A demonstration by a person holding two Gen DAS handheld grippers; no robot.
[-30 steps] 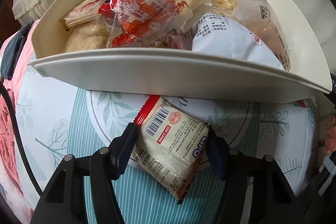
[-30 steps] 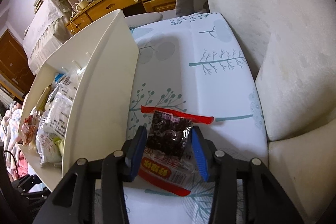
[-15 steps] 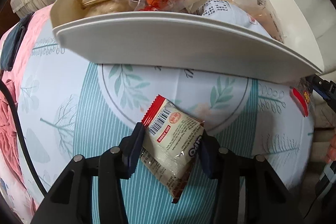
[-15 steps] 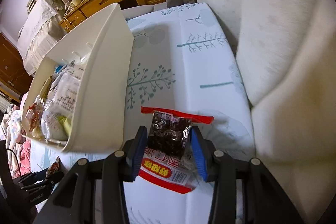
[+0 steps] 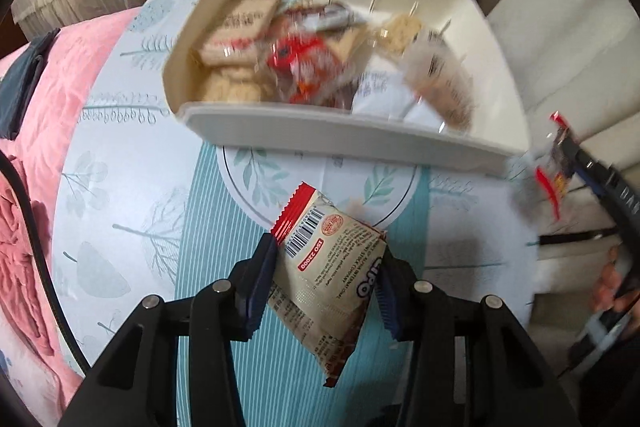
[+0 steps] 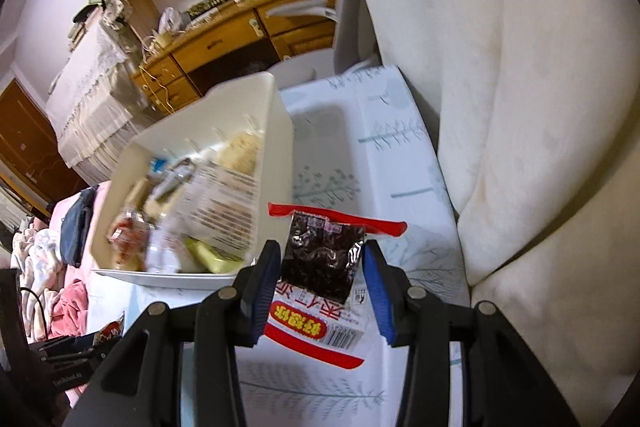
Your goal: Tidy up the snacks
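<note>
**Ana:** Left tool (image 5: 326, 273) is clamped on a cream snack packet (image 5: 332, 267) with a red sealed edge and a barcode, both pads pressing its sides, and the packet hangs clear above the patterned sheet (image 5: 132, 211) on the bed. What about the other one?

**Ben:** Right tool (image 6: 320, 277) grips a dark snack packet (image 6: 322, 267) with a red top strip, pads tight on either side, also held off the sheet. So I judge the step in hand is the carry: both packets are picked up, neither is stowed yet.

**Ana:** And the target looks like the white bin (image 5: 360, 135), already well filled with other wrapped snacks (image 5: 308, 63).

**Ben:** Agreed. Next, each tool needs to clear the bin's raised wall, get over a free patch inside, then let go. The bin sits ahead of the left tool and to the left of the right one.

**Ana:** What stands in the way?

**Ben:** Mostly the near wall and the crowding inside; a packet dropped on the heap could slide out. The two tools are also near each other, so going in together risks a bump. A pink quilt (image 5: 48, 99) lies off to the left and a pale cushion (image 6: 520, 107) to the right, both out of the path.
</note>
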